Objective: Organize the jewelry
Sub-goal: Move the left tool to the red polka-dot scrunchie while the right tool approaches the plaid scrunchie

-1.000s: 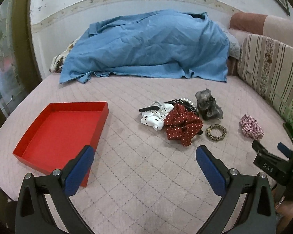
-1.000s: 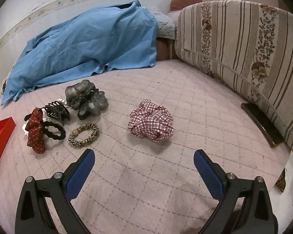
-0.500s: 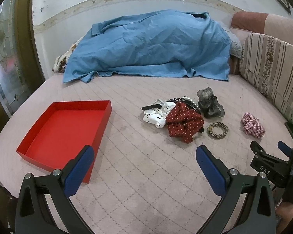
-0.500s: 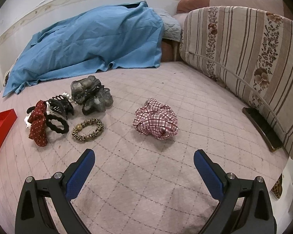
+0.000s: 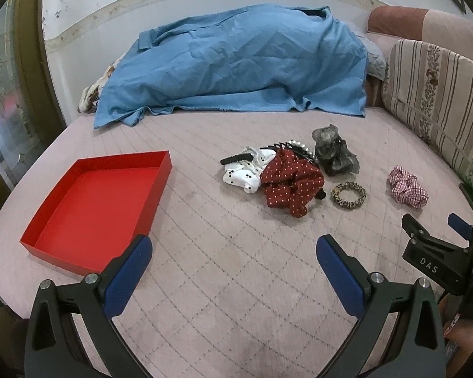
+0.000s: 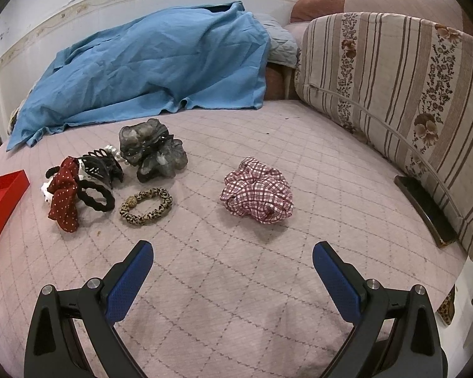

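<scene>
A pile of hair accessories lies mid-bed: a dark red dotted scrunchie point(image 5: 291, 184), a white dotted one point(image 5: 242, 178), a black claw clip point(image 6: 97, 165), a grey sheer scrunchie point(image 6: 153, 149) and a leopard-print band point(image 6: 146, 206). A red-checked scrunchie point(image 6: 257, 190) lies apart to the right. An empty red tray point(image 5: 94, 201) sits at the left. My left gripper point(image 5: 233, 252) hovers open over bare quilt, short of the pile. My right gripper point(image 6: 231, 256) is open too, just short of the checked scrunchie, and shows in the left wrist view point(image 5: 435, 230).
A blue sheet point(image 5: 236, 63) covers a heap at the back of the bed. A striped floral cushion point(image 6: 394, 88) lines the right side, with a dark phone-like slab point(image 6: 425, 209) at its foot. The pink quilt point(image 5: 220, 283) ends close below both grippers.
Both views have pulled back and risen slightly, so the accessories and tray appear a little farther off. Nothing on the bed has moved; both grippers stay open.
</scene>
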A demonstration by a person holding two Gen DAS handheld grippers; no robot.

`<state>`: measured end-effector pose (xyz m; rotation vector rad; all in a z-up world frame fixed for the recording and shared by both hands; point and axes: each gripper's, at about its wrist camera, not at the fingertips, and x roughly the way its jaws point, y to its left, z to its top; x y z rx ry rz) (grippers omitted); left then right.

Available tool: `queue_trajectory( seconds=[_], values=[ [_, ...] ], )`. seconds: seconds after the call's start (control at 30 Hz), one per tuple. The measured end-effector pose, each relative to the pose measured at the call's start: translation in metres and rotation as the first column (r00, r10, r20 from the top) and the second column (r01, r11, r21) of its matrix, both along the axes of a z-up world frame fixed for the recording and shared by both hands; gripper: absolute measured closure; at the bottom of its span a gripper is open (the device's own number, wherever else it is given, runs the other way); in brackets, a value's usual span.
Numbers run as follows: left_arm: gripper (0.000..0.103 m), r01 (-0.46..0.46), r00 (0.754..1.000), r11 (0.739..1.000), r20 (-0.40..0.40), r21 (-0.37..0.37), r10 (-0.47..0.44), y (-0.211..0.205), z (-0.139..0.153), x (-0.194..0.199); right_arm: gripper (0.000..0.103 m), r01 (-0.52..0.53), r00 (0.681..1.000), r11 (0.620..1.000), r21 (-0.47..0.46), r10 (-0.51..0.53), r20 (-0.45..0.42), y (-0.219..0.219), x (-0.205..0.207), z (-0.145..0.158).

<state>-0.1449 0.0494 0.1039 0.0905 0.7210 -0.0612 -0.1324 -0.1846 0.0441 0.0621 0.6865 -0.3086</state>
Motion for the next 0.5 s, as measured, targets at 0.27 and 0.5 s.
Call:
queue_trajectory(
  seconds=[0.27, 0.5],
  values=[
    [0.0, 0.009, 0.999, 1.0, -0.049, 0.006, -0.009, -0.002, -0.011, 0.006, 0.001, -0.014, 1.0, 1.0, -0.001, 0.014, -0.004, 0.002, 0.001, -0.002],
    [0.0, 0.006, 0.996, 1.0, -0.093, 0.002, -0.006, -0.001, -0.022, 0.014, 0.001, -0.026, 1.0, 1.0, 0.0, 0.026, -0.015, 0.005, 0.004, -0.005]
  ],
)
